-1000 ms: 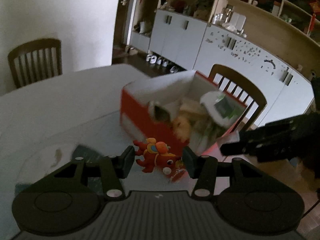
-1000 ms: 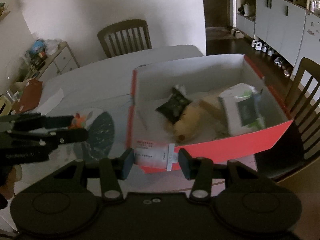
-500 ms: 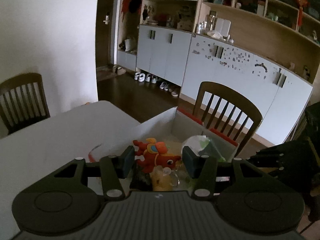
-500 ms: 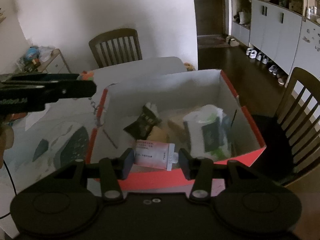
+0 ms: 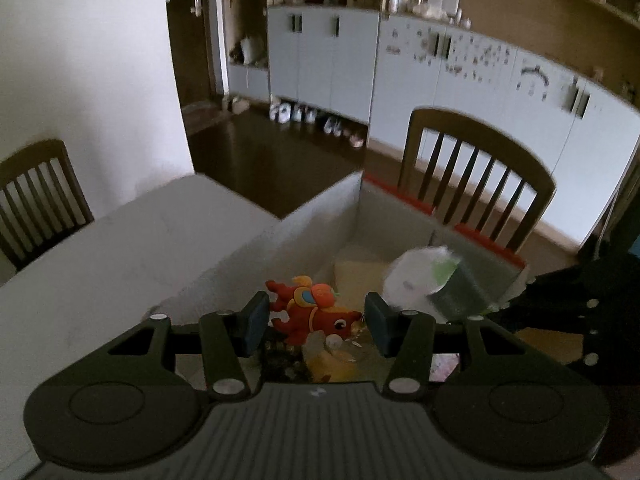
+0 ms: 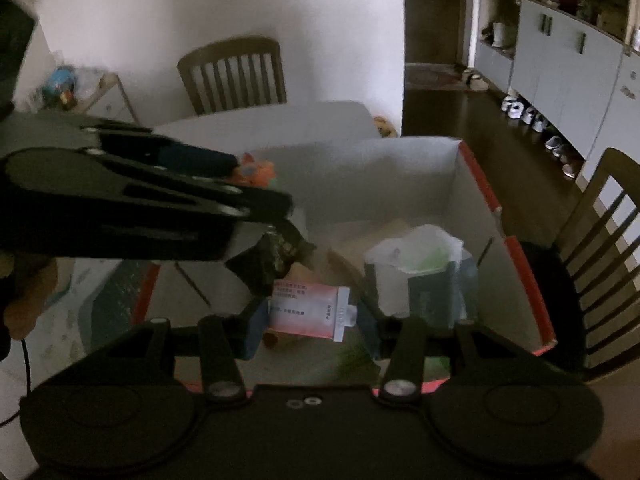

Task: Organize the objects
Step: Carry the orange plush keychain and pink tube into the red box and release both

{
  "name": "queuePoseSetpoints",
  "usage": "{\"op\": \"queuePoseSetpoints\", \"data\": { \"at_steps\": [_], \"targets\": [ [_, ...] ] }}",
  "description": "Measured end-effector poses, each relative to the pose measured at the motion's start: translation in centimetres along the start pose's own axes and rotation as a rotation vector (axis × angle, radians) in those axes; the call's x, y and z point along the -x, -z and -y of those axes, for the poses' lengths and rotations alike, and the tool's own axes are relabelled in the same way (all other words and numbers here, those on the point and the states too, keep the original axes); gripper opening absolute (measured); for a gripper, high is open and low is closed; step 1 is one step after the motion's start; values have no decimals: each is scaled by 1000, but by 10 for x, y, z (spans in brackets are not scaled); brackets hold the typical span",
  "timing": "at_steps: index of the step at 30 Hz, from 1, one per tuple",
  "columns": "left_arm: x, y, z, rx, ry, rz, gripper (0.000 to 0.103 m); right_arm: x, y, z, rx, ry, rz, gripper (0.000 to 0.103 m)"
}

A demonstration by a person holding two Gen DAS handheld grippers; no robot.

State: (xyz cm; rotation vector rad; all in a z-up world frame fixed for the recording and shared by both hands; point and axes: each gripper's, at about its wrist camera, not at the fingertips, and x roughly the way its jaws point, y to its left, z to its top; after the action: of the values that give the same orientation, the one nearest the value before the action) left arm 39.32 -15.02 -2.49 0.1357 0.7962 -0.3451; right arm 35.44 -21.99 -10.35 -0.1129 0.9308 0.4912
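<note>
While the left gripper (image 5: 316,322) is pinching a red cartoon toy (image 5: 310,314) between its pads and hanging over the near end of the red-and-white box (image 6: 524,276), the right gripper (image 6: 310,322) is clamping a pink-and-white pouch (image 6: 310,310) above the same box. Inside, a black snack packet (image 6: 272,258) is lying beside a white-and-green tissue pack (image 6: 420,276). The box is sitting on the white table (image 5: 132,248), with a wooden chair (image 5: 476,176) just behind.

Red-orange toy (image 5: 310,314), pink-white pouch (image 6: 310,311), red-rimmed white box (image 6: 524,272).
</note>
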Motion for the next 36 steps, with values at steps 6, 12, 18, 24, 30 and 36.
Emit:
{"op": "queuePoseSetpoints", "data": {
  "at_steps": [6,12,18,24,30,36],
  "targets": [
    [-33,7,-4,4,-16,-84,52,-24,4,9,6,22,-55,48],
    [-49,12,-3,1,-12,-144,52,-35,8,13,33,35,-79,48],
    [-58,20,-5,9,-15,-184,52,-36,11,19,25,29,-75,49],
    [-55,26,-10,28,-15,-189,55,-31,14,20,30,17,-69,53],
    [-48,30,-12,23,-14,-179,65,-21,17,16,52,14,-53,58],
    [-34,35,-14,34,-18,-146,65,-9,18,17,52,14,-31,59]
  ]
}}
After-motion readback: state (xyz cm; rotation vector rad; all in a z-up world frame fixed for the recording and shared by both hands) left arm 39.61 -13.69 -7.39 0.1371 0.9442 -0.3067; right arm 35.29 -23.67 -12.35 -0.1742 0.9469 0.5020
